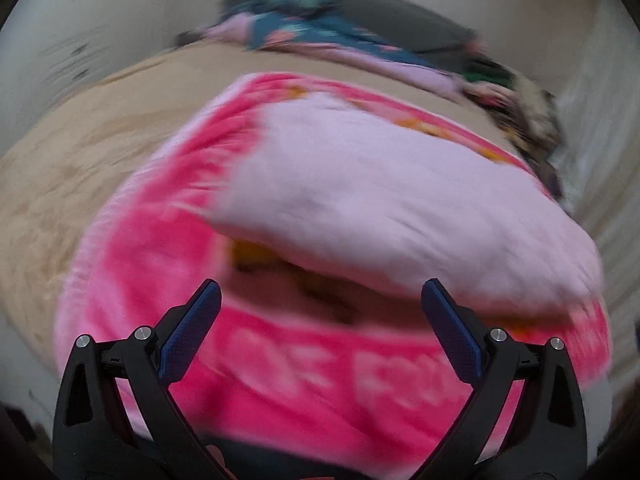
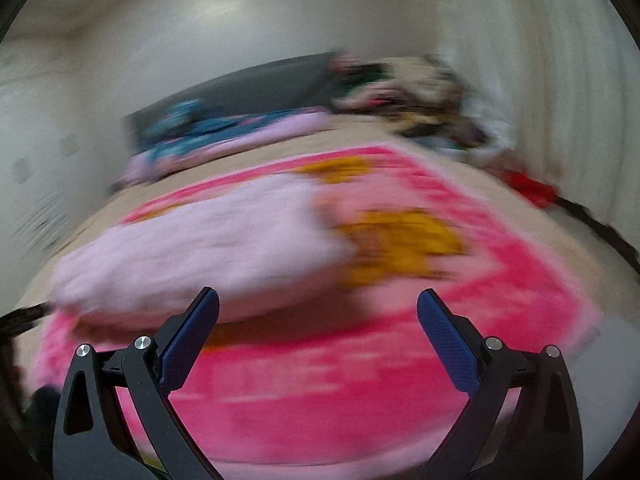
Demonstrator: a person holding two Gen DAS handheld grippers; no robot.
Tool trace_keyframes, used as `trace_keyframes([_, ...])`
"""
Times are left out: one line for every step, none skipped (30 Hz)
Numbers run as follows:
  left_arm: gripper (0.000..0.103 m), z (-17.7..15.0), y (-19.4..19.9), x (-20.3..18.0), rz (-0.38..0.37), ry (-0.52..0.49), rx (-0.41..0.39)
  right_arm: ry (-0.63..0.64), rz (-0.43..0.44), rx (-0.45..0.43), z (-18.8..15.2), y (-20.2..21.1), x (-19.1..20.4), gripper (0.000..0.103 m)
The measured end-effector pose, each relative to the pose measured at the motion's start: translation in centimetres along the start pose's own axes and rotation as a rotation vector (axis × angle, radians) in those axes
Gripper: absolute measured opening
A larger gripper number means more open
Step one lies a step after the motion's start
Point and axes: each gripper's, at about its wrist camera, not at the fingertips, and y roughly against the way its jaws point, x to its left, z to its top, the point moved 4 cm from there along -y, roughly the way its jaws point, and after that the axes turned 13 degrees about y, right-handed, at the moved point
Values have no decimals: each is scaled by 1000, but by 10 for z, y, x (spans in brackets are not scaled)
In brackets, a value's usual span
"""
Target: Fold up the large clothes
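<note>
A large pink blanket (image 1: 168, 272) with white lettering and yellow figures lies spread on a beige bed (image 1: 60, 168). One part of it is folded over, showing its pale pink underside (image 1: 360, 184). It also shows in the right wrist view (image 2: 500, 280), with the pale folded flap (image 2: 192, 248) at the left. My left gripper (image 1: 320, 300) is open and empty above the blanket's near edge. My right gripper (image 2: 318, 308) is open and empty above the near edge too. Both views are blurred by motion.
A blue and pink patterned cloth (image 1: 304, 28) lies along the dark headboard (image 1: 400, 12) at the far end. A pile of mixed clothes (image 2: 420, 92) sits at the far right corner, with a red item (image 2: 532, 188) beside it. Pale walls surround the bed.
</note>
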Motion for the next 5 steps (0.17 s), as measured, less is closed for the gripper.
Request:
trace_keyframes([94,16,-8,20,40,32,-9,-40,-73,24,-8,-6,-32,99])
trace_keyframes([94,31,-13,38,75,62,-25,-111,-190,70,-23,-13,-81,99])
trace_keyframes([94,54,-22,67,139,98,-57,-170,-284,109,-37,-18,-124,99])
trace_keyframes([94,76,-29,99,220,144,-89,-215,-363,143,-52,-21,-161,99])
trace_keyframes([94,96,-37,128,280,185,-104,-259,-479,200,-71,-23,-206,99])
